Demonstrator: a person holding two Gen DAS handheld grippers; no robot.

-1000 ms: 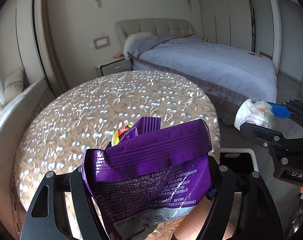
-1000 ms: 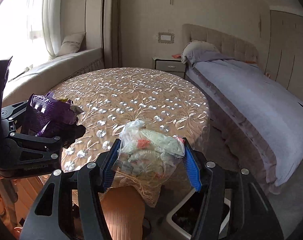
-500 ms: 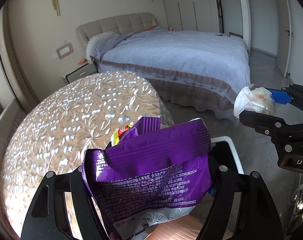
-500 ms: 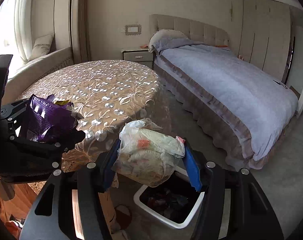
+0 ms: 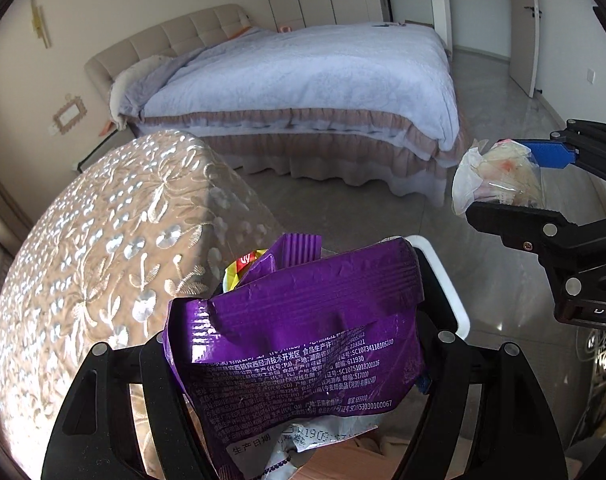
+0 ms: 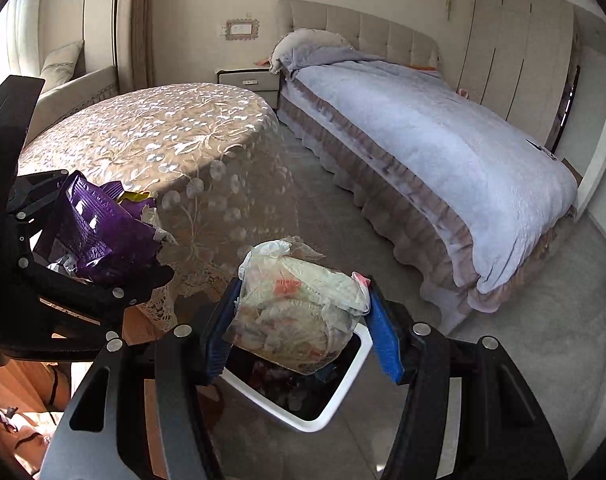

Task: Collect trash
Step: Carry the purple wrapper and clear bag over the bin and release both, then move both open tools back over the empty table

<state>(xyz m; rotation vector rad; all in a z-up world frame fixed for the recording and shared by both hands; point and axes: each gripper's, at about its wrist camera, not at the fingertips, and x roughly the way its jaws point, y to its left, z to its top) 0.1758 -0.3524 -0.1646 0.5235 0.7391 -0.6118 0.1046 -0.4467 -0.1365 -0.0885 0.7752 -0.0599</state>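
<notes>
My left gripper [image 5: 299, 344] is shut on a crumpled purple snack wrapper [image 5: 303, 336] with a yellow-red scrap behind it. It also shows in the right wrist view [image 6: 99, 236] at the left. My right gripper [image 6: 303, 320] is shut on a clear plastic bag of scraps [image 6: 299, 316], seen too in the left wrist view [image 5: 499, 180] at the right. A white-rimmed trash bin [image 6: 339, 400] with a dark inside stands on the floor right below both grippers; its rim [image 5: 447, 280] shows behind the wrapper.
A round table with an embroidered beige cloth [image 6: 155, 140] stands to the left of the bin. A bed with a pale blue cover [image 6: 423, 128] lies beyond, across a strip of grey floor [image 5: 343, 208]. A nightstand [image 6: 247, 80] is at the wall.
Both grippers have swung right, off the table top, and now hang over the floor above the bin. Each keeps its hold on its trash.
</notes>
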